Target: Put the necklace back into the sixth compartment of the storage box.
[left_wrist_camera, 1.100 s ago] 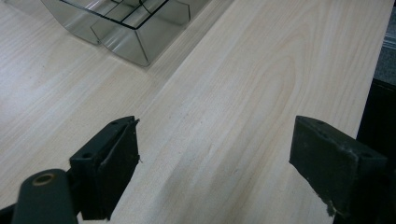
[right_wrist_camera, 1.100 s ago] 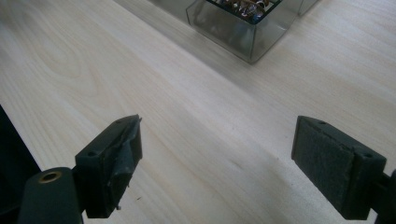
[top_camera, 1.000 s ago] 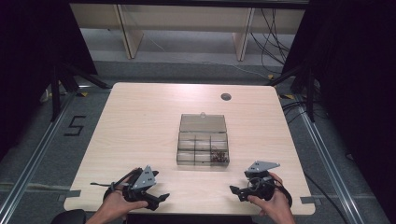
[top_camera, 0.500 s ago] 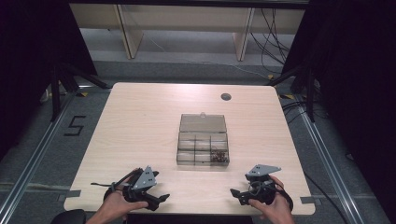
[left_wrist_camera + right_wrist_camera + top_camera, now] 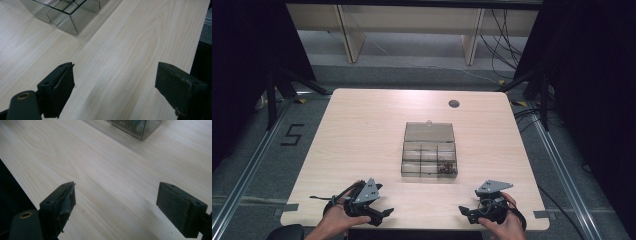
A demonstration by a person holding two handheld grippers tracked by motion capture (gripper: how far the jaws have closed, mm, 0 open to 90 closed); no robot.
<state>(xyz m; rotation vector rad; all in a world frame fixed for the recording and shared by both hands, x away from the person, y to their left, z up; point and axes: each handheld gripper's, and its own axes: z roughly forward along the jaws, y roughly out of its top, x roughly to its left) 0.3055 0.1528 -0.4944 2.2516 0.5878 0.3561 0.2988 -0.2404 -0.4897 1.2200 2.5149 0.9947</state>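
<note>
A clear plastic compartment box (image 5: 430, 151) lies open at the middle of the light wooden table (image 5: 362, 135), lid folded back. Small dark and coloured parts fill its front right compartment (image 5: 446, 167). My left gripper (image 5: 384, 214) rests near the table's front edge at the left, held by a hand, jaws open with nothing between them. My right gripper (image 5: 463, 211) sits near the front edge at the right, also open and holding nothing. The box corner (image 5: 67, 17) appears at the top of the left gripper view. The box corner (image 5: 136, 127) with parts sits at the top of the right gripper view.
A round dark cable hole (image 5: 454, 104) is set in the table near its far right edge. A floor marking "5" (image 5: 292, 135) lies left of the table. Shelving legs and cables (image 5: 502, 45) stand beyond the far edge.
Both hands with their grippers have drawn slightly back toward the table's front edge. The box has not moved.
</note>
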